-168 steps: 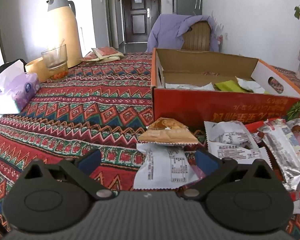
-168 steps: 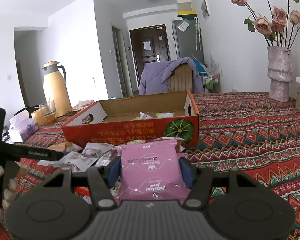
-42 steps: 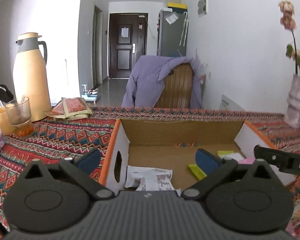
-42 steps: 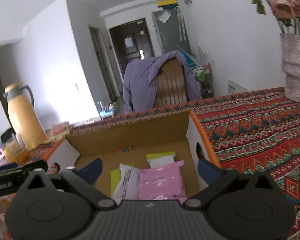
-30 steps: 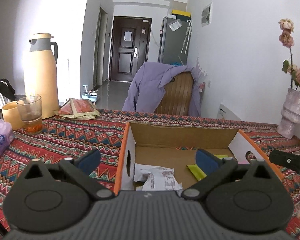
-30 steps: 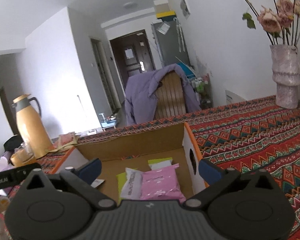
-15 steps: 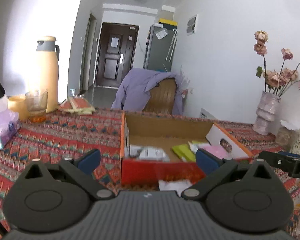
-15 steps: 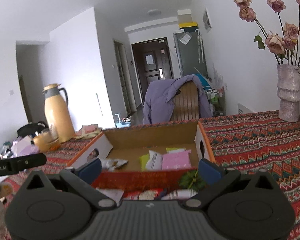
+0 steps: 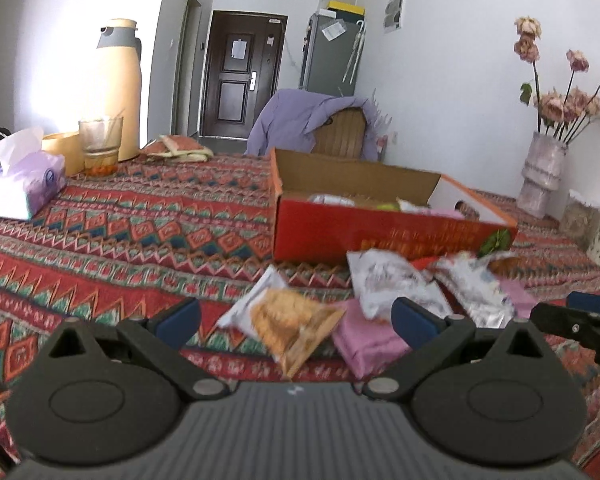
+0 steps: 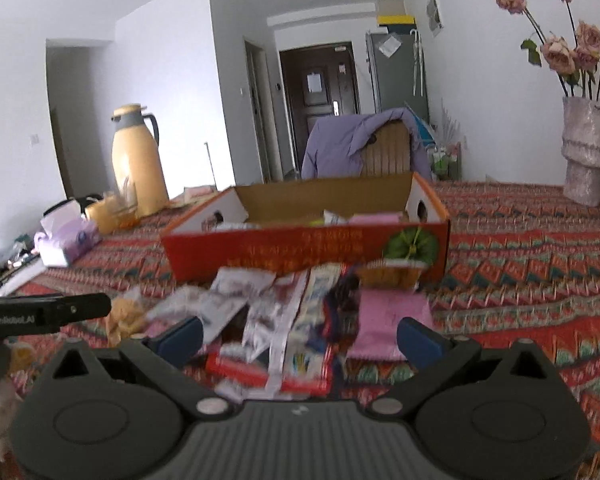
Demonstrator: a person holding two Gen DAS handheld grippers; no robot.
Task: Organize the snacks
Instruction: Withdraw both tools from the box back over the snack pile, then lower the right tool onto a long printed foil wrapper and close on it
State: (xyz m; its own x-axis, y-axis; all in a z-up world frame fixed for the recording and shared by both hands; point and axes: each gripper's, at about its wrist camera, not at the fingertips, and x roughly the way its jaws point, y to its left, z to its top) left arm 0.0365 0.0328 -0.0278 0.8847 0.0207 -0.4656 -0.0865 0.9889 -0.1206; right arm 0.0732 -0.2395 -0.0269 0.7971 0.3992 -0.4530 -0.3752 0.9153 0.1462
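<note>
Both tongs stand spread wide with nothing between their blue-padded tips. From its own camera the left gripper (image 9: 295, 318) hangs over the near edge of a snack pile; the right gripper (image 10: 300, 334) hangs over the same pile from the other side.

Loose snack packets (image 10: 284, 312) lie heaped on the cloth just in front of a red and orange cardboard box with a watermelon print (image 10: 306, 246). Among them are a clear packet of golden-brown crackers (image 9: 294, 326), white crinkled wrappers (image 9: 384, 280) and a flat pink packet (image 10: 390, 318). Several packets already lie inside the open box, one pink, though motion blur softens them.

Everything rests on a table covered by a red zigzag-patterned woven cloth (image 9: 140, 232). Farther back stand a tall cream thermos jug (image 9: 118, 88), a drinking glass (image 9: 100, 144) and a purple tissue pack (image 9: 24, 188). A pale vase of dried pink roses (image 10: 584, 148) sits at the right. Behind the table, a purple jacket drapes a wooden chair (image 9: 342, 132), with a dark door beyond.

Each tool's black body shows at the edge of the other's view.
</note>
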